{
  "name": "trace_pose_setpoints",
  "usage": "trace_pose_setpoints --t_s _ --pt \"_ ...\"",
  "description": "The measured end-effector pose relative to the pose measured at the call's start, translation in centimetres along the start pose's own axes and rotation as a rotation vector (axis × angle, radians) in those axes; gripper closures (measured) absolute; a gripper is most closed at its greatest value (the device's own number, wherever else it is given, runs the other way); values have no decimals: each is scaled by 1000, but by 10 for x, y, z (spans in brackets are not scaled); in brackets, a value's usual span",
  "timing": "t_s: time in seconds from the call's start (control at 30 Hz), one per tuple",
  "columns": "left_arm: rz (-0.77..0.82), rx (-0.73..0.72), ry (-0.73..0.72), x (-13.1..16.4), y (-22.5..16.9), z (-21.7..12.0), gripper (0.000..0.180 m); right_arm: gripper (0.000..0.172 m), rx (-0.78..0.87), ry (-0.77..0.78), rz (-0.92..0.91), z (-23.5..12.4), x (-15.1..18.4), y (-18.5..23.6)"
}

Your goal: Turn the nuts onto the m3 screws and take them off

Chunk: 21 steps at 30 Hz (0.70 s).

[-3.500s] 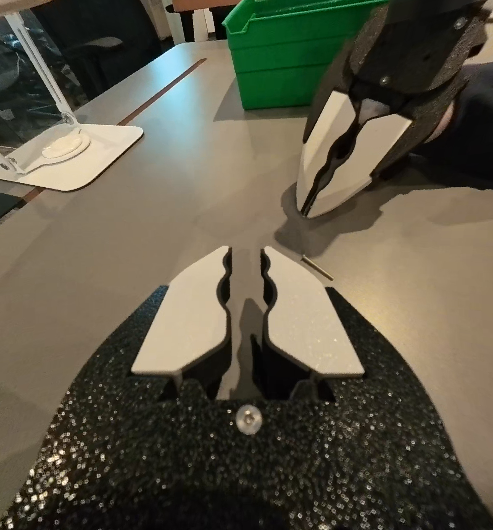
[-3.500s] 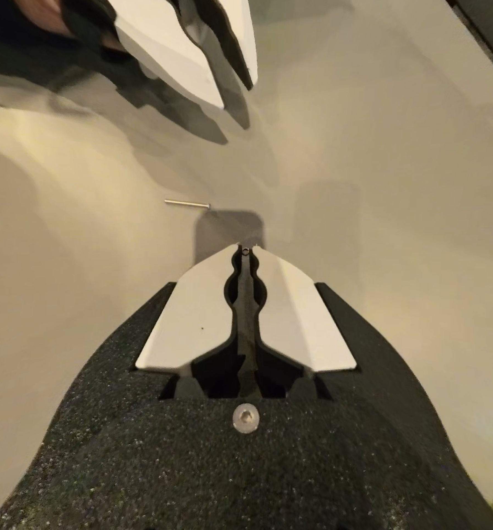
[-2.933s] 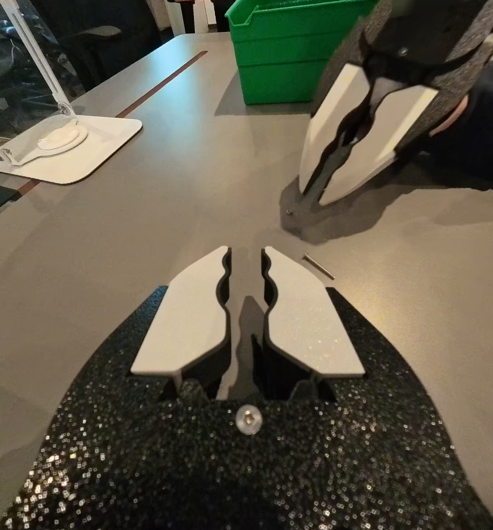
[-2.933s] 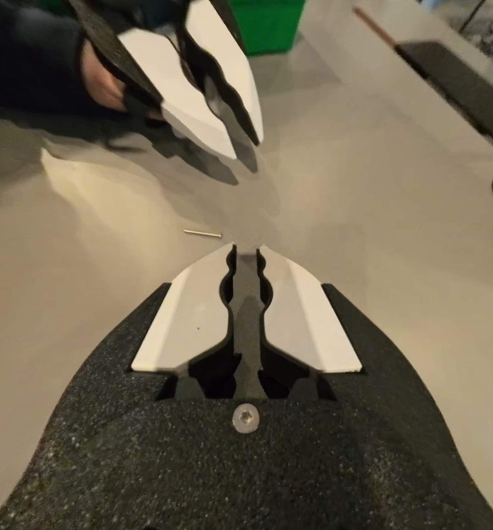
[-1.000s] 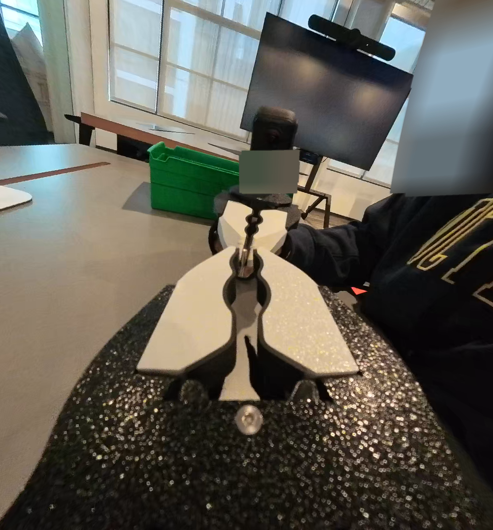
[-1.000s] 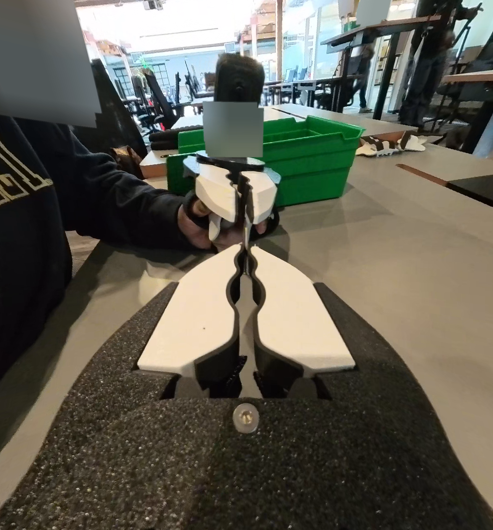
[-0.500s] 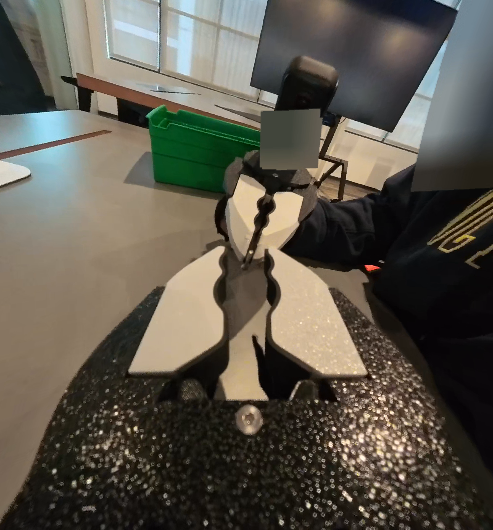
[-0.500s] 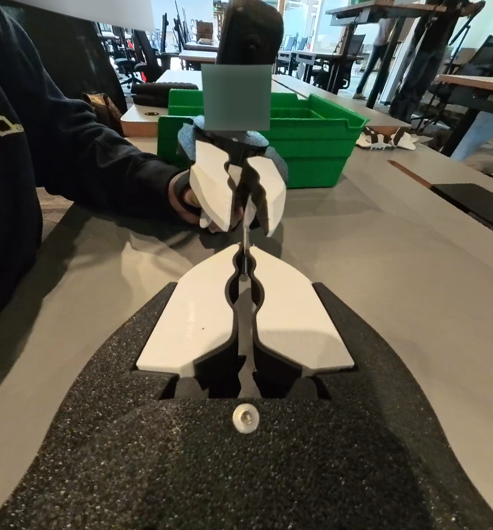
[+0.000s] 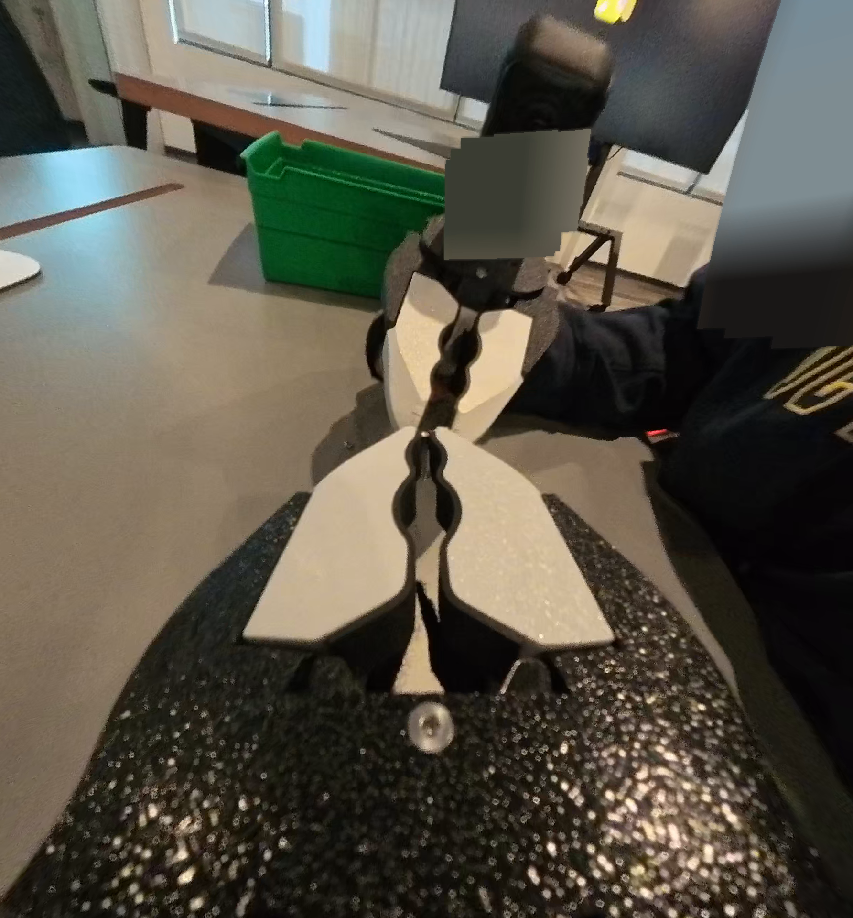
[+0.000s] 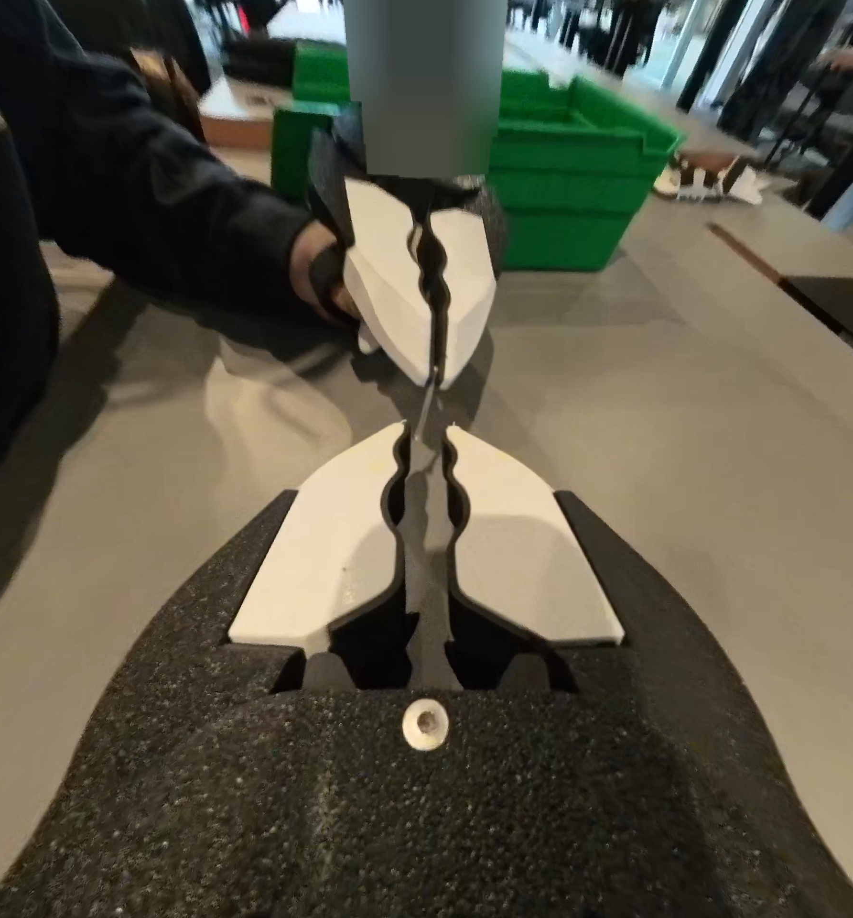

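The left tool [image 10: 433, 380] pinches the thin, stiff, light steel screw [image 10: 425, 410] by one end; the right tool [image 10: 427, 428] stands spread around its slippery free tip.

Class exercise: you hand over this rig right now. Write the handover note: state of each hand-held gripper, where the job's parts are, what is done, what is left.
Left hand-held gripper: shut on the thin metal screw, held over the grey table.
Right hand-held gripper: open, fingertips on either side of the screw's free end, not pressing it.
Nut: too small to find for sure.
Green bin: at the back of the table.
Done: screw lifted and gripped.
Left: probably find the nut, turn it on, take it off.
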<state>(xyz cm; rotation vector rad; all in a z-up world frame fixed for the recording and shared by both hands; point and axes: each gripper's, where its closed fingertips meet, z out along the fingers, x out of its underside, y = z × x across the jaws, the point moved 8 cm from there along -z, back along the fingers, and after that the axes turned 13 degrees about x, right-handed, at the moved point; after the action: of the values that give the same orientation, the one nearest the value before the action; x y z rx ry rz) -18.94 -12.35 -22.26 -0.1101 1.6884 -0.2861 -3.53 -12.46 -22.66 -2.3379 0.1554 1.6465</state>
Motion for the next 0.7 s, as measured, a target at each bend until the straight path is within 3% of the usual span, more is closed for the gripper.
trace_pose_setpoints --t_s 0.2,0.33,0.7 --pt "16 -165 285 11 3 11 178 162 36 129 -40 -6 11 -8" --pt "77 -188 389 16 -2 20 178 162 19 168 -44 -2 13 -5" --pt "3 -89 370 20 -2 20 178 159 -37 207 -27 3 18 0"
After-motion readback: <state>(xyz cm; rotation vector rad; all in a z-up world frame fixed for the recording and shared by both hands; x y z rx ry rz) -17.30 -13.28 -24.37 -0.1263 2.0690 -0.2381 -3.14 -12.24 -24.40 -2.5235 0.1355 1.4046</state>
